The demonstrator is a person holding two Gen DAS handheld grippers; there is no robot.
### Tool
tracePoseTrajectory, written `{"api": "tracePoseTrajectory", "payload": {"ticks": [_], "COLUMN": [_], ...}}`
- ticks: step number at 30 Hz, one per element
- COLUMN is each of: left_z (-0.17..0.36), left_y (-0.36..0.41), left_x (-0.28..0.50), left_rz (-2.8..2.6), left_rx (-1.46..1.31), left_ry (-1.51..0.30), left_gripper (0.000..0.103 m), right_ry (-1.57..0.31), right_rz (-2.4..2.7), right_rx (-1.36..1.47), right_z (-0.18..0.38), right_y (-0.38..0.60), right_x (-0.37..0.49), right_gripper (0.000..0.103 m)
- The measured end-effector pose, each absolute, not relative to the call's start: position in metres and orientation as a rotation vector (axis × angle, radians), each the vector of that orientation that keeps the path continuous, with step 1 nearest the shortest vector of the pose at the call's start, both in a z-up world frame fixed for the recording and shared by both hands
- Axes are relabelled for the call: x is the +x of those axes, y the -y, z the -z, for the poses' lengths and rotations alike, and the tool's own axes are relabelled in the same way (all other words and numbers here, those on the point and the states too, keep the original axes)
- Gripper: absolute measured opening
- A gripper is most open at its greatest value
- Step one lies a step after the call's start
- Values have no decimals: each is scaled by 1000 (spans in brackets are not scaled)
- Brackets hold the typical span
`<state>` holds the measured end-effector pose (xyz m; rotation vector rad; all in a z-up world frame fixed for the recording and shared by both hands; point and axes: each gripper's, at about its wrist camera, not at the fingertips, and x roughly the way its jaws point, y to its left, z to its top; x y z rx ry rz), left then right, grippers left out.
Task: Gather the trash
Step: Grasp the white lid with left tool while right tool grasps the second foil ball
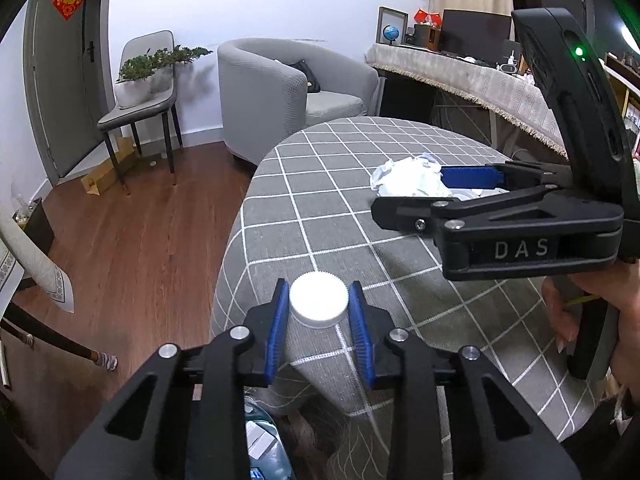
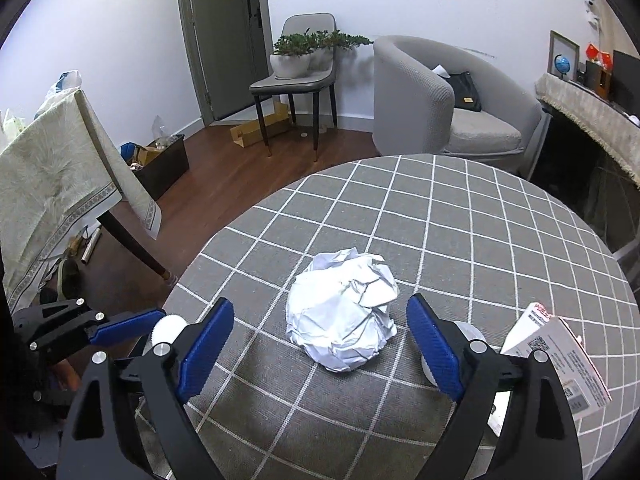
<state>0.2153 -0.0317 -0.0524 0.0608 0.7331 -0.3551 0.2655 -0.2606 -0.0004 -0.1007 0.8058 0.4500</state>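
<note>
**Two tongs at work as trash pickup gets under way**

At the near edge of a round tabletop (image 2: 460, 216) draped in grey checked cloth, the left tongs (image 1: 319, 308) are clenched on a white bottle cap (image 1: 319, 299), one blue pad pressed against each side; whether a bottle hangs beneath it cannot be told. The right tongs (image 2: 320, 336) stand released and wide, their pads apart from the crumpled paper ball (image 2: 343, 312) that lies between them on the cloth. A printed box (image 2: 560, 356) sits at the right edge of the tabletop, just beside those tongs.

By the look of things, the job is in its early stage: one piece gripped, none seen binned, and no bin clearly in sight. The count: one cap, one paper ball, one box, two tongs. The ball and box apparently remain to be collected.
</note>
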Motion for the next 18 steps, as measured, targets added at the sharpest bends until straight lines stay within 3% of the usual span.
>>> {"api": "tracePoseTrajectory", "payload": {"ticks": [2,5,7,11,18], "left_z": [52,51,51,47,41], "left_y": [31,30,29,25,19], "left_x": [216,217,217,214,204], "left_rz": [356,353,351,343,333], "left_rx": [57,52,48,34,11], "left_ry": [-733,-733,-732,-724,-718], "left_gripper": [33,33,33,33,33], "right_ry": [-810,-831,-840,-848,-814], "right_rz": [-452,-454,-453,-447,-451], "right_rx": [-98,-95,-94,-91,-91], "right_z": [1,3,4,6,-2], "right_y": [261,261,261,264,266], "right_x": [266,269,271,272,260], "right_gripper": [88,71,68,53,51]}}
